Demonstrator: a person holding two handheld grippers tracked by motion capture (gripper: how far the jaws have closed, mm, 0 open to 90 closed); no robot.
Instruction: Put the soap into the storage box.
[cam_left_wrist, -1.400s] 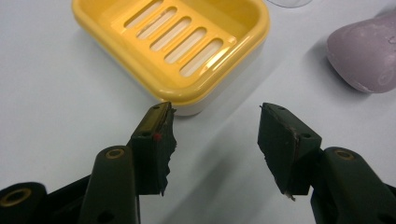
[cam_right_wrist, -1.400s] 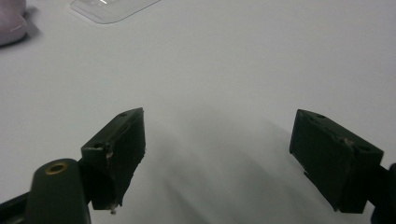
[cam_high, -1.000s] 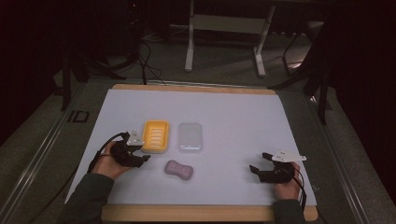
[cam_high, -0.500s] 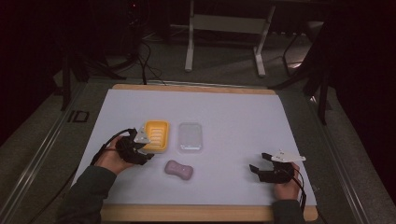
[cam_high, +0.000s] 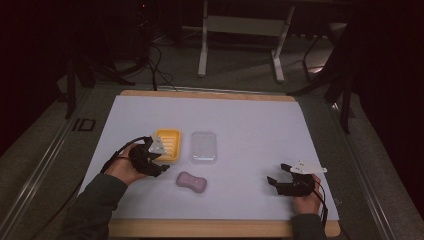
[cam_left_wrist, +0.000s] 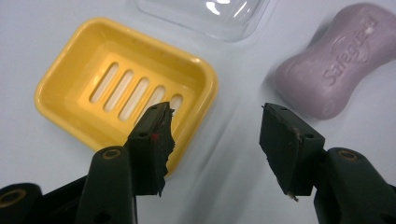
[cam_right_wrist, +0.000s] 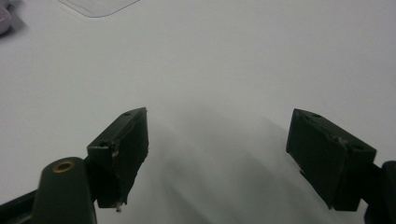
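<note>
A yellow slotted soap dish (cam_high: 168, 144) (cam_left_wrist: 126, 88) lies left of centre on the white mat, with a clear plastic lid (cam_high: 203, 147) (cam_left_wrist: 205, 14) beside it on the right. A pink soap bar (cam_high: 192, 182) (cam_left_wrist: 341, 56) rests nearer the person, in front of the gap between them. My left gripper (cam_high: 159, 162) (cam_left_wrist: 215, 140) is open and empty, its tip at the dish's near corner, one jaw over the dish rim and the soap just to its right. My right gripper (cam_high: 278, 174) (cam_right_wrist: 217, 154) is open over bare mat at the near right, holding nothing.
The white mat (cam_high: 250, 130) covers a wooden table (cam_high: 210, 227) whose edge shows along the front. A metal stand's legs (cam_high: 240, 45) and cables lie on the dark floor beyond. The lid's corner (cam_right_wrist: 93, 5) shows at the top of the right gripper view.
My left gripper has moved forward and right, closing in on the yellow dish's near corner. The right gripper has barely moved.
</note>
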